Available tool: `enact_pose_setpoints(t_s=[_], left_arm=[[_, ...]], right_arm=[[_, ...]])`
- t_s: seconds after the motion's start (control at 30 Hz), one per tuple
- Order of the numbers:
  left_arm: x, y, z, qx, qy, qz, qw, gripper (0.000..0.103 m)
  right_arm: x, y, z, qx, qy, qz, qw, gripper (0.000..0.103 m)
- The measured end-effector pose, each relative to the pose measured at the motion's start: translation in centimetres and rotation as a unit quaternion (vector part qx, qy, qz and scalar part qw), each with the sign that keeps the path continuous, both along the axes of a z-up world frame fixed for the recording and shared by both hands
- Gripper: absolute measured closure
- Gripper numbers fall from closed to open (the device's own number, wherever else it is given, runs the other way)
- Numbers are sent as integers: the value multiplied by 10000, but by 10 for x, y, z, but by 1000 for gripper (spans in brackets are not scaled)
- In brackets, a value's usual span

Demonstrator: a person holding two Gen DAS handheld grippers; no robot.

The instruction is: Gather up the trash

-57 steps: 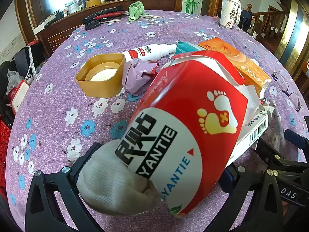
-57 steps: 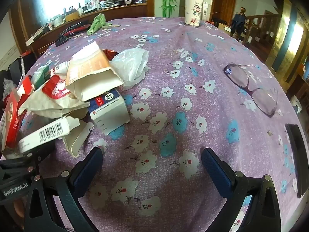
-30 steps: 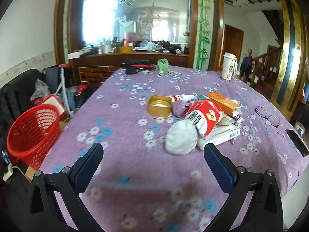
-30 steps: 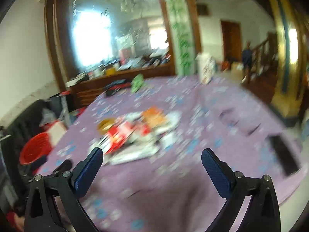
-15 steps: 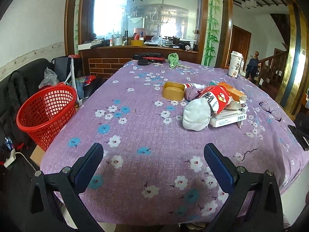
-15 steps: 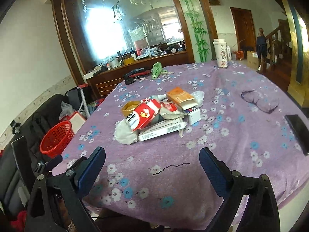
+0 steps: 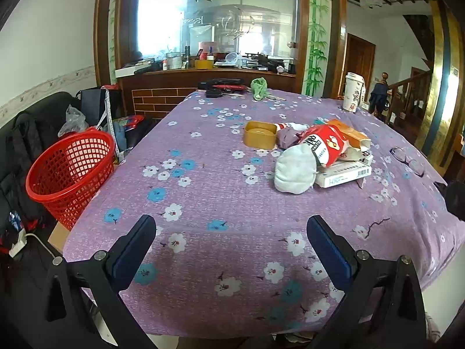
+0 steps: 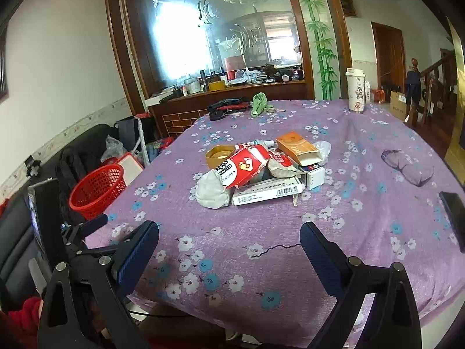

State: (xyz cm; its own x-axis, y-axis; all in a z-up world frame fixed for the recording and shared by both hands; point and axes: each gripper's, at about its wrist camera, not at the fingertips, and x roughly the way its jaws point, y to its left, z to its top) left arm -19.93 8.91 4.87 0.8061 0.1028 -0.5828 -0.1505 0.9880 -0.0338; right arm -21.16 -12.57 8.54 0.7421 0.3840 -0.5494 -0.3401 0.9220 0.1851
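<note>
A heap of trash lies mid-table: a red pouch [image 7: 325, 143] [image 8: 243, 166], a grey-white wad [image 7: 295, 170] [image 8: 211, 191], a white barcode box [image 7: 343, 174] [image 8: 266, 192], an orange carton [image 7: 350, 136] [image 8: 299, 147], a yellow lid [image 7: 259, 134] [image 8: 219, 154] and a crumpled purple scrap [image 7: 286, 137]. A red mesh basket [image 7: 69, 174] [image 8: 97, 190] stands on the floor left of the table. My left gripper [image 7: 231, 232] hangs open over the table's near edge, empty. My right gripper [image 8: 229, 238] is likewise open and empty, well short of the heap.
The purple flowered tablecloth [image 7: 203, 174] covers a large table. Eyeglasses [image 7: 408, 158] [image 8: 407, 163] and a dark phone [image 8: 454, 218] lie at the right. A tall cup [image 7: 353, 91], a green cloth [image 7: 259, 87] and black tools [image 7: 222, 85] sit at the far end. A dark sofa [image 7: 17, 145] is on the left.
Both grippers have pulled back from right at the trash heap to the table's near edge. The heap now lies far ahead and the red basket has come into view.
</note>
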Motion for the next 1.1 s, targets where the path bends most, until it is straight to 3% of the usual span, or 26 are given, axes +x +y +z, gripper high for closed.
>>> enact_pose_setpoints(t_s=[0.17,0.4,1.1], left_arm=[[2,-1,-3,29,48,-2,10000,0],[4,-3,-5,70,111,-46,9999,0],[5,-7,-9,119,175,-106,9997,0]], right_arm=[[7,-5,0,-298,-28,-356,9989,4],[23,-19,-11,-341,261,-769,9961,4],[26,-13,-19,-528,420,-784,9946,4]])
